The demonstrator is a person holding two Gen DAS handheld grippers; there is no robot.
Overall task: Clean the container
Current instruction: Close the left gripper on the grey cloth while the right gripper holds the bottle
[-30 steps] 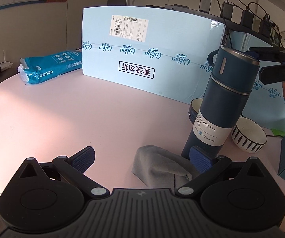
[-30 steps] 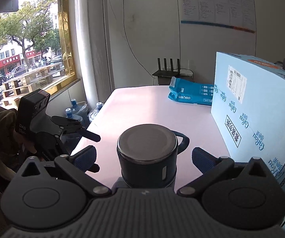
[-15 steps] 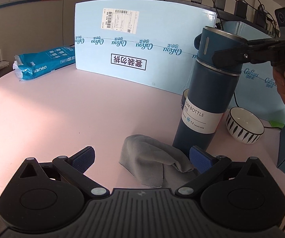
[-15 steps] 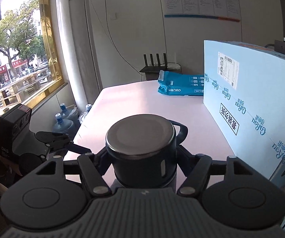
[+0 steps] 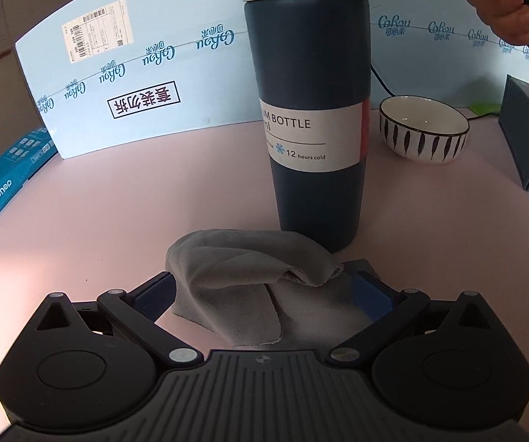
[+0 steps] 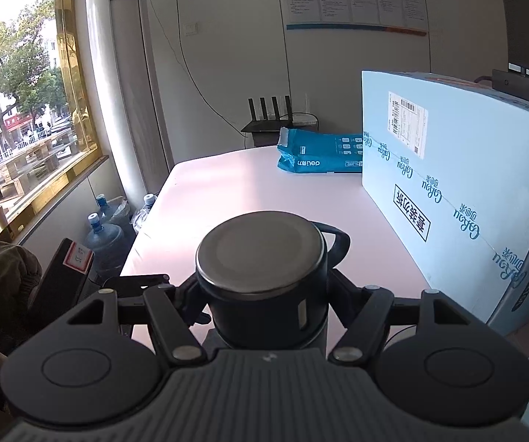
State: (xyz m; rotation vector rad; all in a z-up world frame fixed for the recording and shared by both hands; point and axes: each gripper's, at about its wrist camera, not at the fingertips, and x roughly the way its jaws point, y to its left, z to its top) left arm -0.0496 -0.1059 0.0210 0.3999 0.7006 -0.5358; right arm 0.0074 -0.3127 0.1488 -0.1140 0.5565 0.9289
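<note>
Pale pink table [image 5: 117,191] fills most of both views, and at its far side stands a big light-blue carton [image 5: 146,84] with printed letters and a shipping label. Beside the carton lies a teal packet [image 6: 319,151], near the wall.

Next in size is the dark blue vacuum bottle [image 5: 312,110], which stands upright on the table, well in front of the carton. It has a white label band around the middle. To the right of it in the left wrist view sits a white bowl with black stripes [image 5: 424,129], apart from the bottle.

At the foot of the bottle lies a crumpled grey cloth [image 5: 242,276] (one edge seems to touch the bottle's base).

The left gripper [image 5: 264,291] is spread wide around the cloth; its blue pads do not press on it.

The right gripper [image 6: 264,294] is clamped on the bottle's lid [image 6: 261,254] from both sides.
</note>
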